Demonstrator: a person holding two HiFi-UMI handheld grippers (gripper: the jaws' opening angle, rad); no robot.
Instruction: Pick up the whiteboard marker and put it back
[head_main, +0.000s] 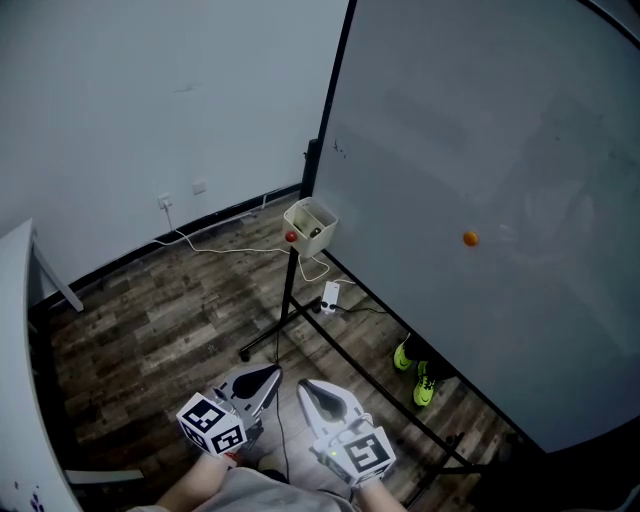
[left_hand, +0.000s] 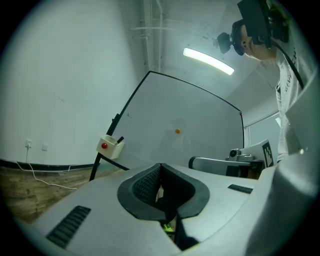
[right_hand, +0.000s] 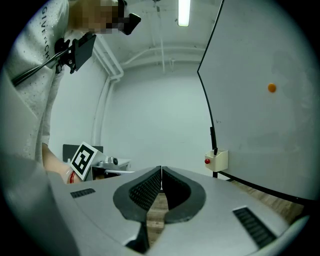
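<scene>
A cream holder box with a red dot hangs on the left edge of the whiteboard. A dark marker stands inside it, its black tip poking up in the left gripper view and in the right gripper view. Low in the head view, close to the person's body and far from the box, my left gripper and right gripper are side by side. Both are shut with nothing between the jaws, and the pads meet in their own views, left gripper and right gripper.
The whiteboard's black stand legs spread over the wooden floor. A power strip and a white cable lie by its foot, and green shoes sit under the board. An orange magnet sticks on the board. A white table edge is at left.
</scene>
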